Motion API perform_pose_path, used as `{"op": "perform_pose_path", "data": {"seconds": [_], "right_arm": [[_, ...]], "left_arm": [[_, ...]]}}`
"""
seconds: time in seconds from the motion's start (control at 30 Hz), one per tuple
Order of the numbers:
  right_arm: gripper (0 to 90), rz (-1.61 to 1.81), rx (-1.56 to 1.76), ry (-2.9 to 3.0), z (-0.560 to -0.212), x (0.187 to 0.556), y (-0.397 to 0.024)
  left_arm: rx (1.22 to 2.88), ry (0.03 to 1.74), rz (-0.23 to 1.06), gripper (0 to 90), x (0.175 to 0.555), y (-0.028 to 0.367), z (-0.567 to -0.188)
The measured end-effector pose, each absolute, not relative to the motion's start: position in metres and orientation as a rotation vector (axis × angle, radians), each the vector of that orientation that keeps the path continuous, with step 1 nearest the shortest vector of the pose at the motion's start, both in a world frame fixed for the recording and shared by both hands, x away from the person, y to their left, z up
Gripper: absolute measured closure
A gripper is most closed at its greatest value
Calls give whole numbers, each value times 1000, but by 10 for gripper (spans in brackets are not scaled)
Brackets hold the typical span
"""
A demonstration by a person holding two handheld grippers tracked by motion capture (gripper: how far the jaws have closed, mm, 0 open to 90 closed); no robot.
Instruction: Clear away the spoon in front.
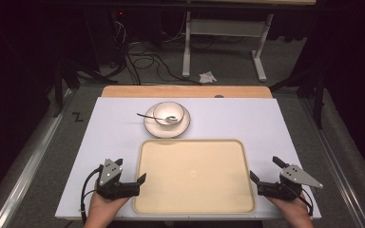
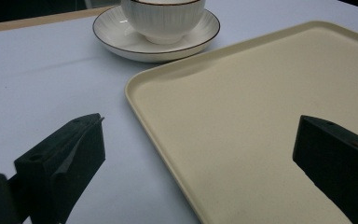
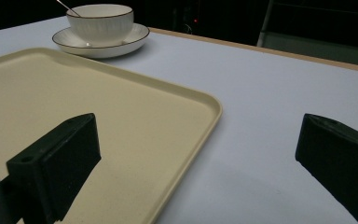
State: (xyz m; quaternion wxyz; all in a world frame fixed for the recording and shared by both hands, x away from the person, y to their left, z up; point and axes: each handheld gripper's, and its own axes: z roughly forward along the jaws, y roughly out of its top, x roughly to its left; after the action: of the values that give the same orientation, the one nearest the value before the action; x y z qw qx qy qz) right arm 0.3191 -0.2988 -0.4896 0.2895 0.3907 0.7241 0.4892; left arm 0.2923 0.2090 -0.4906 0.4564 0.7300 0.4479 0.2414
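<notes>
We see the cream tray on the white desk, a cup on its saucer just beyond. From above, a spoon rests in the cup. Left hand-held gripper and right hand-held gripper flank the tray, jaws spread, empty.

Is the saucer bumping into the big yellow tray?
Apart. The left gripper view shows a strip of white table between the saucer and the tray.

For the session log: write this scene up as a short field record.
surface: white table
tray: beige tray, empty, near edge
crockery: bowl on saucer, beyond the tray
spoon: spoon resting in the bowl
left gripper: left gripper open, straddling the tray's left rim
right gripper: right gripper open, straddling the right rim
</notes>
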Motion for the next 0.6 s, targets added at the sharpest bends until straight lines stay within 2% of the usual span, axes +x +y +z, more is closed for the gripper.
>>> {"op": "perform_pose_path", "data": {"seconds": [0.6], "right_arm": [[16, 1283, 1072, 1907, -492, 306, -311]], "left_arm": [[1830, 1065, 600, 43, 307, 193, -485]]}}
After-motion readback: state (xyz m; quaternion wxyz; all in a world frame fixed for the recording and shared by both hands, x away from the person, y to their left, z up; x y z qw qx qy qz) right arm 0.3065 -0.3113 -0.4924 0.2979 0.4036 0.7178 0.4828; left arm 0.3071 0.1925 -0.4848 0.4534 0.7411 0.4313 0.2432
